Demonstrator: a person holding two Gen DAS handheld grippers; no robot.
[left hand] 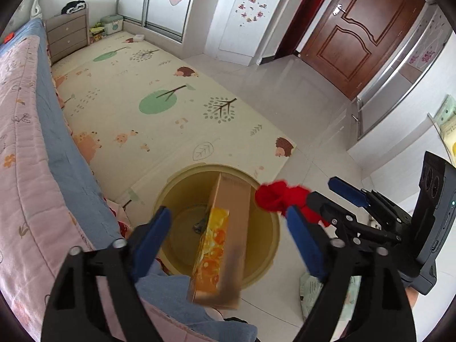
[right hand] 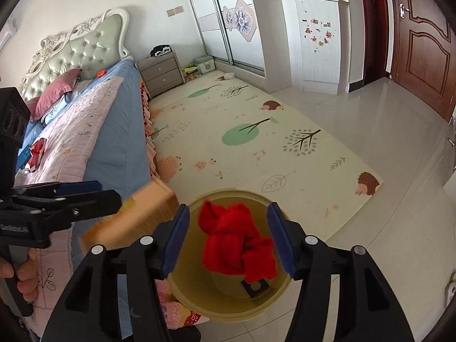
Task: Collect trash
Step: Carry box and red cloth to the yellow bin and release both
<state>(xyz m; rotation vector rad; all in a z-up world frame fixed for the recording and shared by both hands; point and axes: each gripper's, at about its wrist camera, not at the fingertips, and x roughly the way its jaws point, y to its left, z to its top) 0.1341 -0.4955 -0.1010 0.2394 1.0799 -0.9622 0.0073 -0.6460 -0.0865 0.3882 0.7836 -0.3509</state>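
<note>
My carton is motion-blurred, print unreadable; in right view my left gripper hides part of it. Red cloth covers most of bin bottom. Dark bit under it: can't ID.

Red cloth, yellow bin, orange-printed tan box, cream tree-and-hedgehog mat, blue-padded claws

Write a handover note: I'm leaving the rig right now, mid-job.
Left gripper: open, box blurred between its fingers over the bin, seemingly dropping.
Right gripper: open, red cloth between its fingers above the bin, contact unclear.
Bin stands on the floor at the mat corner, beside the bed; something small lies inside.
Done: both items brought over the bin.
Left: confirm both land inside, then check for more trash.
</note>
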